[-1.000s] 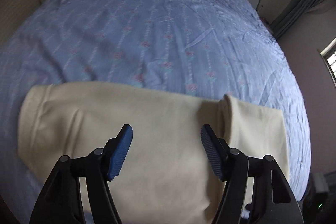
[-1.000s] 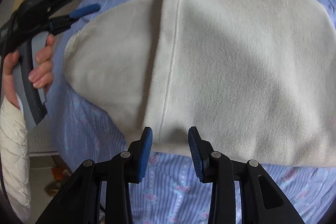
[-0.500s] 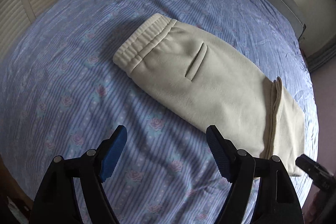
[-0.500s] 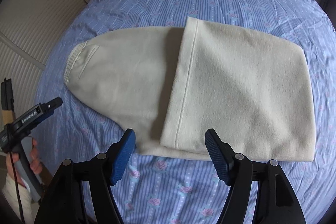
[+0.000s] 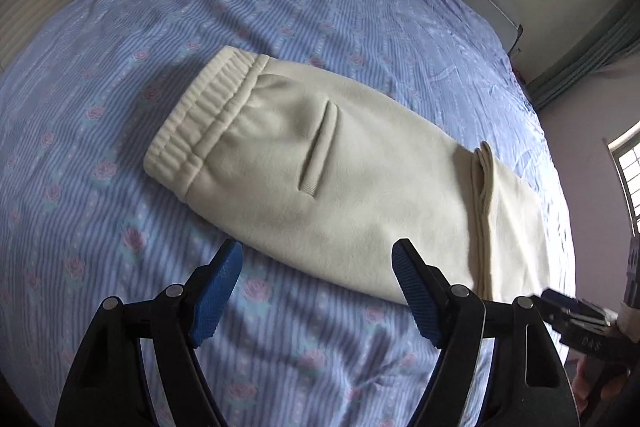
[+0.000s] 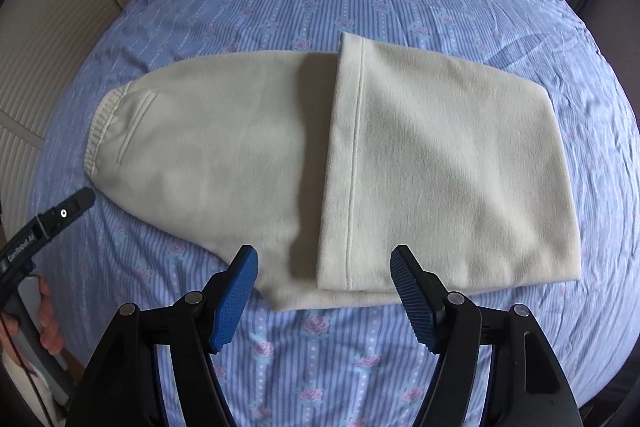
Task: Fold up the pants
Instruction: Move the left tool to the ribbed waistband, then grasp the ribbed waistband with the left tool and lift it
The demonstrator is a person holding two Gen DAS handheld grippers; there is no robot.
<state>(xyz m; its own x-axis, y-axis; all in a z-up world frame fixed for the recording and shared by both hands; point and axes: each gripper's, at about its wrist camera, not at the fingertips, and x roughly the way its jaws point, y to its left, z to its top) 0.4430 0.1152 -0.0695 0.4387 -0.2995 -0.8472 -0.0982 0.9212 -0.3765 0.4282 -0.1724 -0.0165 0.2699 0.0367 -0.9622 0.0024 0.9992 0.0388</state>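
Left gripper [image 5: 316, 291] gapes above folded pants [image 5: 340, 179]; bedsheet [image 5: 120, 107] beneath.

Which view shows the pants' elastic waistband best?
The left wrist view: the waistband lies near and in full, ribbing clear. In the right wrist view it is a small, curved strip at the pants' far left end.

Cream fleece pants [image 6: 248, 163]: soft matt cloth, fine nap; ribbed elastic waistband [image 5: 200, 131]. Blue striped rose-print bedsheet [image 5: 120, 227]: thin woven cloth, matt, lightly creased. Left gripper [image 5: 316, 291], right gripper [image 6: 324, 291]: black plastic arms, slight sheen; blue finger pads [image 6: 236, 291], finely textured, rubber-like; silver metal pivot pins.
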